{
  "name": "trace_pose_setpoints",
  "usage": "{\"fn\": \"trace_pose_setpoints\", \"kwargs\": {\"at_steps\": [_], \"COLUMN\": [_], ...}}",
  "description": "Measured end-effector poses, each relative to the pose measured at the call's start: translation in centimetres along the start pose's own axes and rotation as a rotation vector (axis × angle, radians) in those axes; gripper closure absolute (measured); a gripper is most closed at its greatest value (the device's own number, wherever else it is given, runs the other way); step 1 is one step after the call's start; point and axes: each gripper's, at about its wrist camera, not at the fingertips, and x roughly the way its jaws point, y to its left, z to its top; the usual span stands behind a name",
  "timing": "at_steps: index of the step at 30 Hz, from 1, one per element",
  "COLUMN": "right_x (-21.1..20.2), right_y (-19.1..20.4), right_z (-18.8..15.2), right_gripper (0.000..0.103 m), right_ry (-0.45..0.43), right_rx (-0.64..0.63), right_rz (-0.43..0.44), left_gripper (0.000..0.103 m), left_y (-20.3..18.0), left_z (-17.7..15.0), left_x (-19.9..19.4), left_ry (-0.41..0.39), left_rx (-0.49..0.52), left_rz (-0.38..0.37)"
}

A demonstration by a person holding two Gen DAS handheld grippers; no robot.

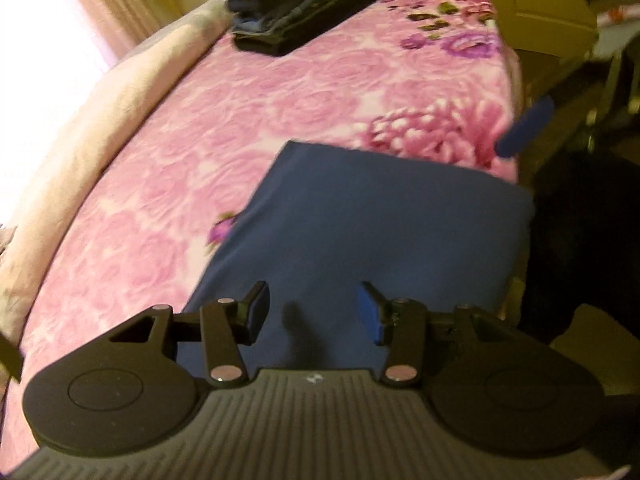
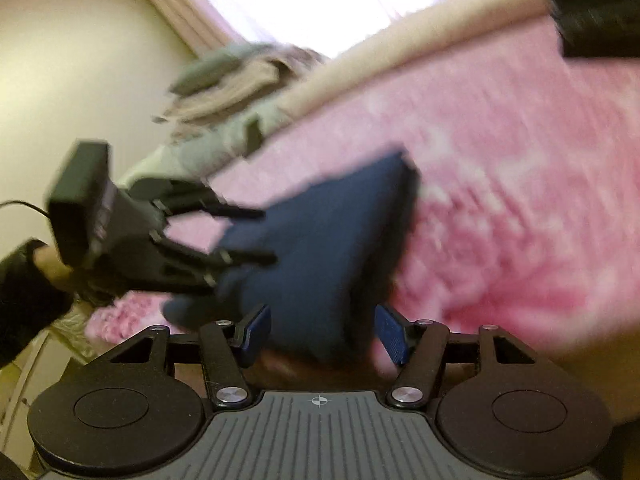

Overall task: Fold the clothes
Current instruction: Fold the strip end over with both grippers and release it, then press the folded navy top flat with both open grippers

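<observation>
A folded navy blue garment (image 1: 360, 232) lies at the near edge of the bed on a pink floral blanket (image 1: 248, 120). My left gripper (image 1: 314, 312) is open and empty just above the garment's near part. One blue finger of my right gripper (image 1: 526, 128) shows at the bed's right edge. In the blurred right wrist view my right gripper (image 2: 320, 330) is open over the garment's (image 2: 320, 240) near edge. My left gripper (image 2: 264, 236) reaches onto the garment from the left.
A stack of folded dark clothes (image 1: 304, 4) sits at the far end of the bed. A cream rolled cover (image 1: 100, 120) runs along the window side. A yellow cabinet (image 1: 540, 0) stands past the bed. A heap of grey clothes (image 2: 232, 80) lies by the wall.
</observation>
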Motion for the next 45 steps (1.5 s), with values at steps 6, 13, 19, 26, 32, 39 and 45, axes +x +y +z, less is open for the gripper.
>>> {"fn": "trace_pose_setpoints", "kwargs": {"at_steps": [6,13,19,26,32,39,45], "right_x": [5.2,7.7,7.0,8.8,10.2,9.6,9.2], "right_y": [2.1,0.9,3.4,7.1,8.3,8.6,7.5], "right_z": [2.5,0.2,0.5,-1.8,-4.2,-3.5,-1.9], "right_gripper": [0.041,0.076,0.075,0.075,0.074,0.074,0.074], "right_ry": [0.003,0.056,0.063,0.087,0.138,0.098,0.116], "right_rx": [-0.097,-0.207,-0.243,-0.433,-0.563,-0.58,-0.505], "right_rz": [0.026,-0.083,-0.164,-0.149,-0.169,-0.201,-0.193], "left_gripper": [0.056,0.055,0.062,0.059,0.048,0.049,0.05], "left_y": [3.1,4.1,4.5,2.7,1.2,1.0,2.2], "left_z": [-4.9,-9.5,-12.9,-12.9,-12.9,-12.6,-11.2], "left_x": [-1.2,-2.6,-3.8,-4.6,-5.3,-4.9,-5.2], "left_ry": [0.046,0.043,0.033,-0.027,-0.078,-0.069,-0.091], "left_rx": [-0.137,-0.291,-0.406,-0.418,-0.428,-0.398,-0.35], "left_rz": [0.086,0.118,0.137,0.113,0.092,0.094,0.104]}}
